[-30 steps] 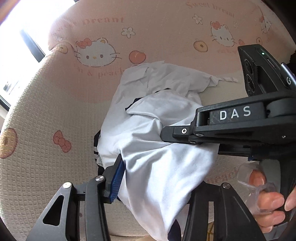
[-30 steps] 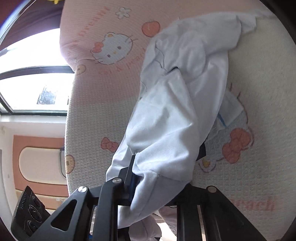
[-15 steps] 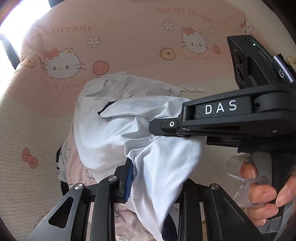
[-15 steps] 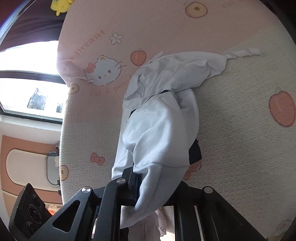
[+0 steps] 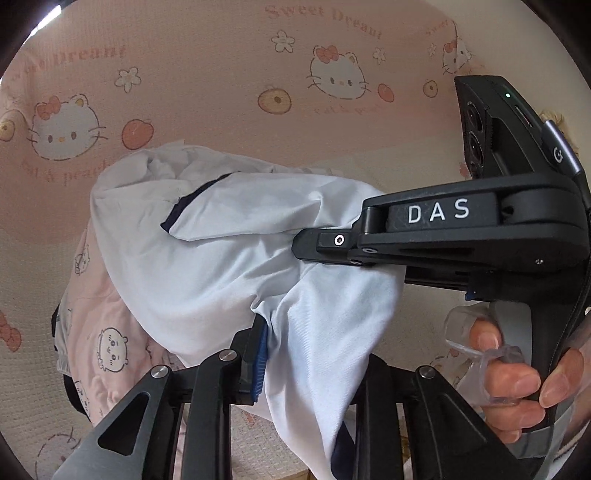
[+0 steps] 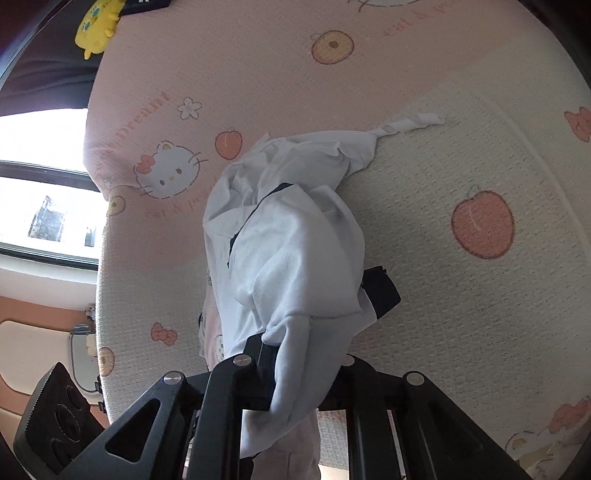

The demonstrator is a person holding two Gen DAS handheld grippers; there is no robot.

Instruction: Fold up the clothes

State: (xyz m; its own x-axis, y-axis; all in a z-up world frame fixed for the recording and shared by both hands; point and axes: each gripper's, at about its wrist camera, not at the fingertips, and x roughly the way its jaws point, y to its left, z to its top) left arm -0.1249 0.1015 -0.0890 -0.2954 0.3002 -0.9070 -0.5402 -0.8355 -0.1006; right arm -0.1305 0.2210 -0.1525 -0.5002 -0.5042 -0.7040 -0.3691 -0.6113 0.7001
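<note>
Bed sheet point(image 5: 207, 74), pink and cream waffle weave with cartoon cats and peaches, fills both views and is the work surface. On it the white shirt point(image 5: 221, 258) with dark navy trim lies bunched, its far part resting on the sheet and its near part lifted toward the cameras, one twisted strip point(image 6: 410, 123) trailing off to the side. Both tools are clamped on the near edge of that shirt: left gripper point(image 5: 314, 354) has cloth pinched between its blue pad and the opposite finger, right gripper point(image 6: 299, 354) likewise has a wad of fabric squeezed between its fingers. Probable reason for two grips side by side on one edge: pull it up and spread it flat before any fold, since it's too crumpled to crease now. In the left wrist view the right tool's body crosses in front of the shirt, a hand point(image 5: 517, 384) on its trigger, so the grippers are near each other and need room to separate. Pink patterned garment point(image 5: 107, 332) lies partly under the shirt and could drag along. Window point(image 6: 44, 192) off the bed's edge, yellow plush toy point(image 6: 96, 26) at the far corner, both clear of the work.
</note>
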